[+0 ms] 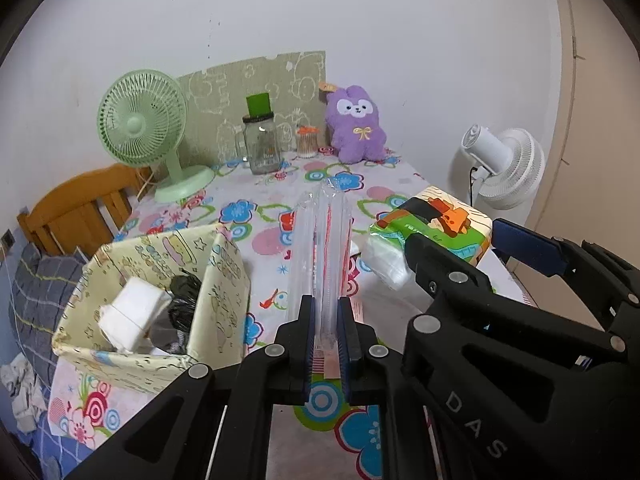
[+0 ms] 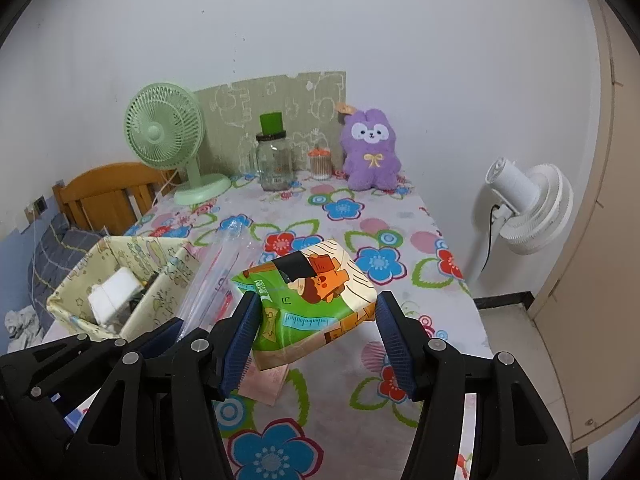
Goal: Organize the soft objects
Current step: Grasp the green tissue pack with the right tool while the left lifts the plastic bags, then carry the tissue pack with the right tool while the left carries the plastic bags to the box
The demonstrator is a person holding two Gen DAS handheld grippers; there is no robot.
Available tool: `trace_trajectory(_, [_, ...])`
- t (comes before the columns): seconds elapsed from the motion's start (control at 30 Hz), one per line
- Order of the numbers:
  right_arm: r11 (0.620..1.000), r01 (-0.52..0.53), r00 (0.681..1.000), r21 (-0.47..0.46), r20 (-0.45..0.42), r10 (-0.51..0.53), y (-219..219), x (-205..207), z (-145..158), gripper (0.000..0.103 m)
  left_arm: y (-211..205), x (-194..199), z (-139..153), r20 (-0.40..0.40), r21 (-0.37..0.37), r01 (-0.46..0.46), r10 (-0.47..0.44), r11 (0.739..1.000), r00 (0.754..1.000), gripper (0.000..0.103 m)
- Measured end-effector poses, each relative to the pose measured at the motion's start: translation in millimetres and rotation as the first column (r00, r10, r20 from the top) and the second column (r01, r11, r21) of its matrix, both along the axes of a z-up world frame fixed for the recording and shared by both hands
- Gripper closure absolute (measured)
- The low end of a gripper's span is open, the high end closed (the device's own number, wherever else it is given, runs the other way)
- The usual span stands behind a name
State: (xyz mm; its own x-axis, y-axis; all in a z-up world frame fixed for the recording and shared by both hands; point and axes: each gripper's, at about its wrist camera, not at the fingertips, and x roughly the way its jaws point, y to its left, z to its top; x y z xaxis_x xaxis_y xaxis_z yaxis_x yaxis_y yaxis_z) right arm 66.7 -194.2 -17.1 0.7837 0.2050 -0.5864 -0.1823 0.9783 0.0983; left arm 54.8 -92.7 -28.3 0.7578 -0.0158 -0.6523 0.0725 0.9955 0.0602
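Note:
My left gripper (image 1: pixel 326 344) is shut on a clear plastic bag (image 1: pixel 320 256) and holds it on edge above the flowered table. The bag also shows in the right wrist view (image 2: pixel 218 276). My right gripper (image 2: pixel 316 340) is closed on a colourful tissue pack (image 2: pixel 312 296) and holds it above the table; the pack also shows in the left wrist view (image 1: pixel 444 224). A yellow patterned fabric basket (image 1: pixel 224 280) stands at the left, holding a white roll (image 1: pixel 132 312) and a black bundle (image 1: pixel 182 300). A purple plush toy (image 1: pixel 354 124) sits at the back.
A green desk fan (image 1: pixel 144 128), a glass jar (image 1: pixel 262 144) with a green lid and a small cotton swab container (image 1: pixel 307 142) stand along the back wall. A white floor fan (image 2: pixel 528 208) stands right of the table. A wooden chair (image 1: pixel 80 208) is at the left.

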Motion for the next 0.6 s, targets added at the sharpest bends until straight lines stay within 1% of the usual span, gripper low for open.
trace_trajectory(0.27, [1.000, 0.015, 0.999, -0.010, 0.034, -0.015, 2.2, -13.8, 20.6, 0.041, 2.6, -13.5, 18.9, 0.045, -0.003, 0.013, -0.012, 1.000, 0.999, 0.095])
trace_trajectory(0.6, [0.999, 0.022, 0.997, -0.024, 0.079, -0.020, 11.8, -24.4, 41.7, 0.041, 12.2, -20.3, 35.0, 0.077, -0.007, 0.029, -0.028, 1.000, 0.997, 0.095])
